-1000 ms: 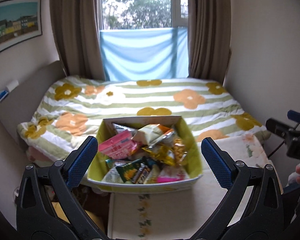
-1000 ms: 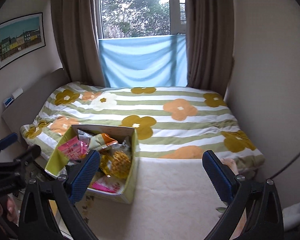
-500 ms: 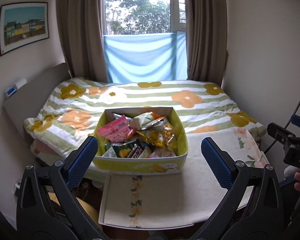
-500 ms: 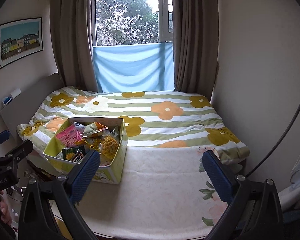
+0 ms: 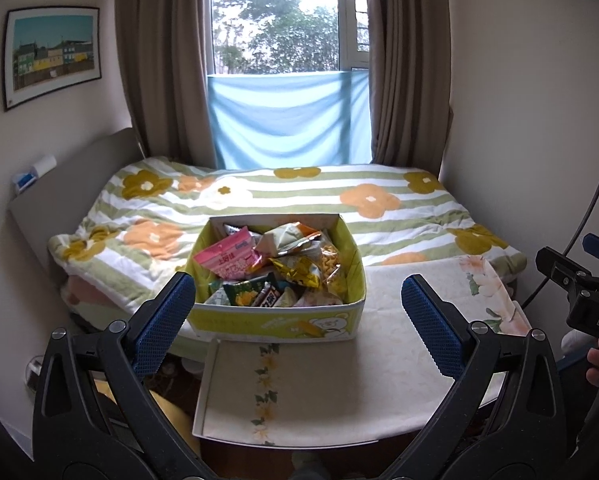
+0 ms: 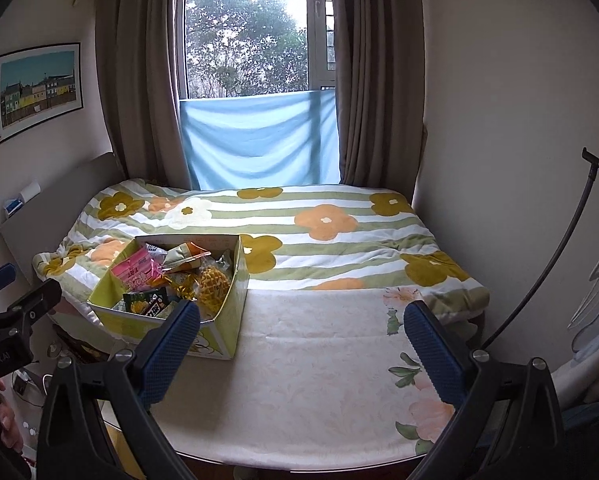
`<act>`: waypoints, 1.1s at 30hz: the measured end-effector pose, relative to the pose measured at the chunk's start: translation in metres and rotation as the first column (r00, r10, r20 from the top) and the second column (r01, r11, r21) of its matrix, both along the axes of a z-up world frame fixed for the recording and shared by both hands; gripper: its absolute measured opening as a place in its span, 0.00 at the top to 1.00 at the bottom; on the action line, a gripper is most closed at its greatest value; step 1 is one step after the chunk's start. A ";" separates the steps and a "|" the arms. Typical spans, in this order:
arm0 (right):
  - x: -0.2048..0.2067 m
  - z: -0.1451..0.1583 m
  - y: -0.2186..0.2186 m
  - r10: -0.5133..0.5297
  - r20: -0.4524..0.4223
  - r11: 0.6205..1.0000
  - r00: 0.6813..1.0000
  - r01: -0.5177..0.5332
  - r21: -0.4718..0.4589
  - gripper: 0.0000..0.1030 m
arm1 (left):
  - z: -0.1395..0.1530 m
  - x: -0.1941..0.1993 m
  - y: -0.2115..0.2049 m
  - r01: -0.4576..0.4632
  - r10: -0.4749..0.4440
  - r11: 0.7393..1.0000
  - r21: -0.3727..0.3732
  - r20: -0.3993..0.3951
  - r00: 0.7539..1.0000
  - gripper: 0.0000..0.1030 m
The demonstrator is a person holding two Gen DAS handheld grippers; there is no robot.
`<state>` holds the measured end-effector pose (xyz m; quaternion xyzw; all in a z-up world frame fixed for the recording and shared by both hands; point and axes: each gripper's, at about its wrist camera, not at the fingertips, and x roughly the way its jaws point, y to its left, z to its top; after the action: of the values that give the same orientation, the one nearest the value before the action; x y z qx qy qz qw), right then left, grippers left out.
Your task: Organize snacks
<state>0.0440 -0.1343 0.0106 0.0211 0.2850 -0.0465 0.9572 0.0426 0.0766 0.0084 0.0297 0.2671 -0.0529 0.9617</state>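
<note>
A yellow-green cardboard box (image 5: 277, 322) full of snack packets stands at the far left of a cloth-covered table (image 5: 339, 384). A pink packet (image 5: 229, 258), a yellow foil packet (image 5: 299, 274) and a dark green packet (image 5: 245, 294) lie on top. The box also shows in the right wrist view (image 6: 223, 320). My left gripper (image 5: 297, 314) is open and empty, held back from the box's near side. My right gripper (image 6: 301, 344) is open and empty, above the table (image 6: 319, 380) to the right of the box.
A bed with a striped flower blanket (image 5: 299, 208) lies behind the table, below a curtained window (image 5: 287, 40). A headboard (image 5: 67, 184) is on the left. A wall and a black cable (image 6: 547, 264) are on the right.
Both grippers have pulled back and risen from the box. The box looks smaller and farther off, and more of the table shows. Both grippers stay open.
</note>
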 end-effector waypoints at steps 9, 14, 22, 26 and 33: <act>-0.005 0.003 0.000 -0.005 0.016 1.000 1.000 0.005 0.002 0.01 | 0.004 -0.007 -0.002 -0.002 0.001 1.000 0.007 0.018 1.000 0.00; -0.007 0.003 -0.002 -0.012 0.018 1.000 1.000 0.011 0.007 0.01 | 0.004 -0.007 -0.004 -0.003 0.003 1.000 0.010 0.019 1.000 0.00; -0.007 0.004 -0.003 -0.021 0.019 1.000 1.000 0.021 0.009 0.01 | 0.006 -0.007 -0.005 -0.007 0.007 1.000 0.007 0.016 1.000 0.00; -0.007 0.004 -0.003 -0.017 0.019 1.000 1.000 0.017 0.010 0.01 | 0.006 -0.006 -0.004 -0.012 0.012 1.000 0.013 0.015 1.000 0.00; -0.005 0.004 -0.005 -0.019 0.019 1.000 1.000 0.019 0.005 0.01 | 0.006 -0.004 -0.005 -0.014 0.013 1.000 0.013 0.019 1.000 0.00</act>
<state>0.0394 -0.1391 0.0145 0.0267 0.2760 -0.0547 0.9592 0.0383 0.0718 0.0144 0.0346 0.2586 -0.0443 0.9643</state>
